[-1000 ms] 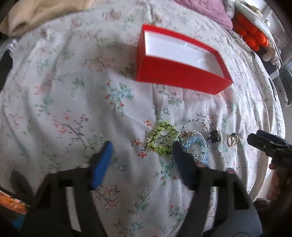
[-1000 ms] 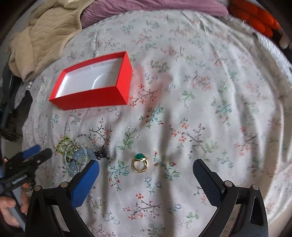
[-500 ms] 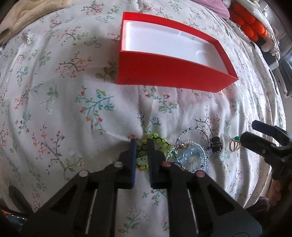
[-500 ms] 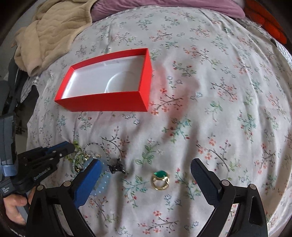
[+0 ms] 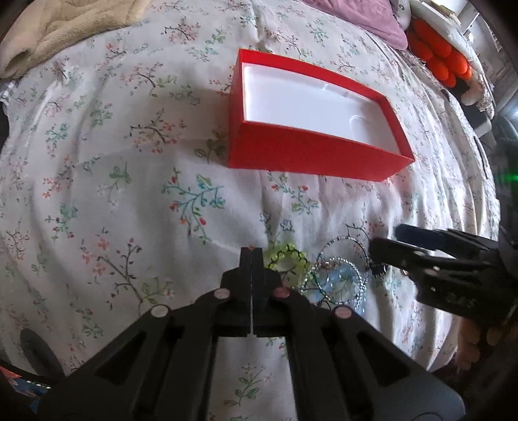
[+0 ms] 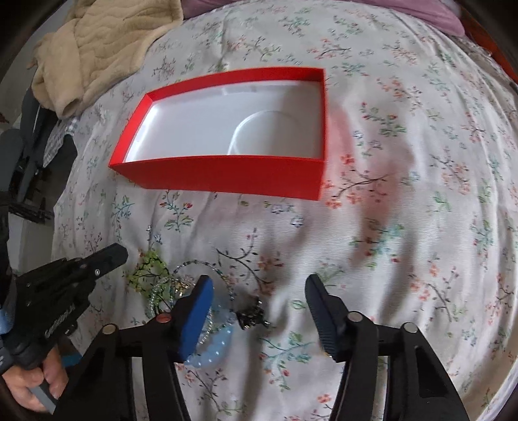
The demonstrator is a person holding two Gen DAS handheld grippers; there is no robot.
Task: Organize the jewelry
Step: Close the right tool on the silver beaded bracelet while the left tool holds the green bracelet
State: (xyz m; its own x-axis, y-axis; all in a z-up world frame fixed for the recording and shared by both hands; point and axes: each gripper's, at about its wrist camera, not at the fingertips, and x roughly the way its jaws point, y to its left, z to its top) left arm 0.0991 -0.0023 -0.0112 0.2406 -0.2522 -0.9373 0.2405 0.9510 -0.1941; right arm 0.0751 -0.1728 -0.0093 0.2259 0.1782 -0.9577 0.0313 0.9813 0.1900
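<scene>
bed: floral sheet (image 5: pixel 129 181) | beige blanket (image 6: pixel 97 48) (far corner) | purple pillow (image 5: pixel 362 19) | daylight

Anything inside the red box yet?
No jewelry: the red box shows only its white liner with a round recess. The near wall hides a strip of floor along that side.

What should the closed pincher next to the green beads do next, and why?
Probably lift the left gripper a little. Its jaws are shut beside the green bead bracelet, and I cannot tell whether they caught it; a small lift would show that before heading to the empty red cardboard box.
</scene>
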